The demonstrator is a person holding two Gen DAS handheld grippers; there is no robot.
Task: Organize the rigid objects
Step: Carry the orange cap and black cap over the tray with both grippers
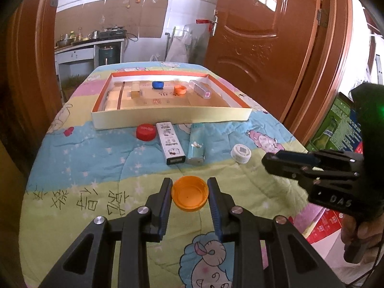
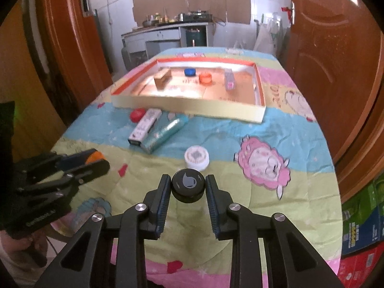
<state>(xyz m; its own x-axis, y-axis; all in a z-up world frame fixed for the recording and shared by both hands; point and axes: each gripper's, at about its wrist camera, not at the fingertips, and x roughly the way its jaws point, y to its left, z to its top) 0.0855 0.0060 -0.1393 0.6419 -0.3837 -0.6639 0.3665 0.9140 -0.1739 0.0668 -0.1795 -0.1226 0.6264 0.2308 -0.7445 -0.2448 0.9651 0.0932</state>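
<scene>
An orange cap, hollow side up, sits between the pads of my left gripper, which is shut on it just above the quilt. In the right wrist view that same orange cap peeks out of the left gripper. My right gripper is shut on a black cap with a grey drop mark. From the left wrist view the right gripper is at the right, and its cap is hidden. Beyond lies a shallow tray with an orange inner rim.
On the quilt before the tray lie a red cap, a white box, a teal box and a white cap. The tray holds a wooden block, blue cap, orange cap and clear box. Doors flank the table.
</scene>
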